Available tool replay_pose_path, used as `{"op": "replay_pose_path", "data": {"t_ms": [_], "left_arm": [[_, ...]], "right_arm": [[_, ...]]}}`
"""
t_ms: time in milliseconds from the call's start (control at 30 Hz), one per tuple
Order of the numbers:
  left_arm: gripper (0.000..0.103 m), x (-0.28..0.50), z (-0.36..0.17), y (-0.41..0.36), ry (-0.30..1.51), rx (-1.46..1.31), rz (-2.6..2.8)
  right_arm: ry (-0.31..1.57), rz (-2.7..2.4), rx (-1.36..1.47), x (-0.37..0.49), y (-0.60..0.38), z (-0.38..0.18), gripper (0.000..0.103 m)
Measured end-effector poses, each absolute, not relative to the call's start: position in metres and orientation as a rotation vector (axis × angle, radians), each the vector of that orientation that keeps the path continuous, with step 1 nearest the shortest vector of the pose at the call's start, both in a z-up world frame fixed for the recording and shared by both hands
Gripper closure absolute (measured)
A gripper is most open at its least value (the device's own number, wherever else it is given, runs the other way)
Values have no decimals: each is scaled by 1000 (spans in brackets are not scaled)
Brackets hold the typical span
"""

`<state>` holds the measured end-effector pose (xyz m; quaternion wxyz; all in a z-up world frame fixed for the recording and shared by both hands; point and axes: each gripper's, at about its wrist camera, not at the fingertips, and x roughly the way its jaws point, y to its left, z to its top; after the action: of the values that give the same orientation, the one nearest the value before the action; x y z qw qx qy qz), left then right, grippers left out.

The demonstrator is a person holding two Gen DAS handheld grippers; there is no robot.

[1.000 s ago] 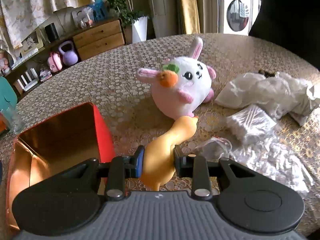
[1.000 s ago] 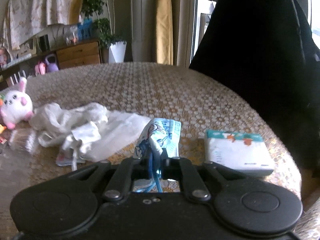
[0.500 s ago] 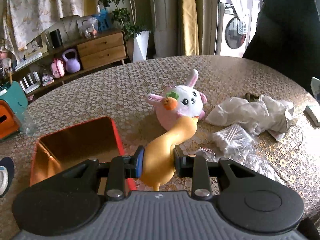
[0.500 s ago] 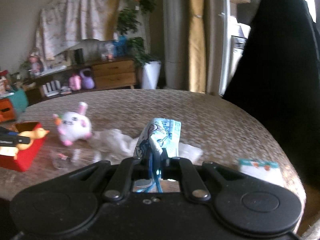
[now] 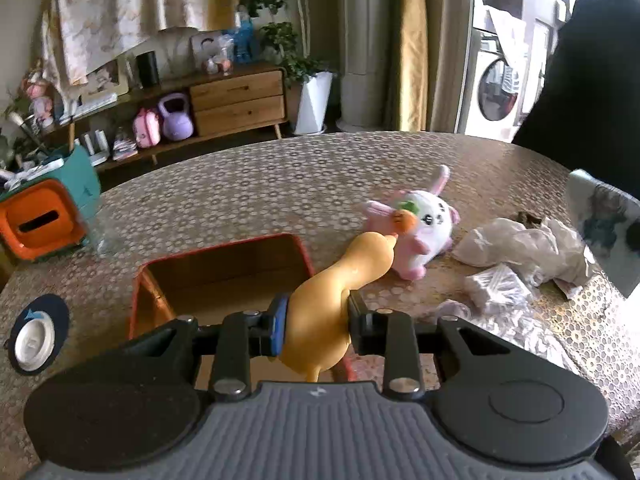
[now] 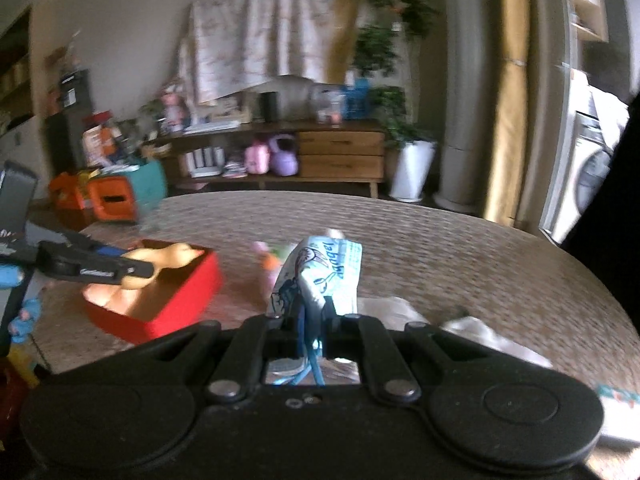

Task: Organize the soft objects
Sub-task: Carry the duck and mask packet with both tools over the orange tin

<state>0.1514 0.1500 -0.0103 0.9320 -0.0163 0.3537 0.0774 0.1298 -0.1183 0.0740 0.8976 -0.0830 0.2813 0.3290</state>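
My left gripper point(image 5: 314, 326) is shut on a soft yellow duck toy point(image 5: 340, 284), held in the air over the near right corner of the open red box point(image 5: 224, 276). In the right wrist view the same duck point(image 6: 160, 262) hangs above the red box point(image 6: 176, 300), clamped by the left gripper point(image 6: 132, 270). My right gripper point(image 6: 310, 314) is shut on a light blue tissue pack point(image 6: 324, 272), raised above the table. A pink and white bunny plush point(image 5: 420, 228) lies on the table right of the box; the pack hides most of it in the right wrist view.
Crumpled white plastic bags point(image 5: 524, 248) and clear wrappers point(image 5: 496, 290) lie right of the bunny. A white lid on a dark coaster point(image 5: 34, 340) sits at the table's left. An orange and teal bin point(image 5: 44, 216) stands at the far left edge. A second tissue pack point(image 6: 616, 416) lies near right.
Both grippers have risen and drawn back from the table with their loads. The right one has swung left, bringing the red box and the left gripper into its view.
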Motion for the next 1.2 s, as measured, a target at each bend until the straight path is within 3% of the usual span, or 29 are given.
{"op": "replay_pose_path", "data": {"t_ms": [633,1200], "left_arm": [[73,148,-10,233,758,-101,267],[73,210,-56,278,893,-73,297]], "right_arm": [[639,890,-272,128,28,65,97],[796,917,-399,157,130,4,97]]}}
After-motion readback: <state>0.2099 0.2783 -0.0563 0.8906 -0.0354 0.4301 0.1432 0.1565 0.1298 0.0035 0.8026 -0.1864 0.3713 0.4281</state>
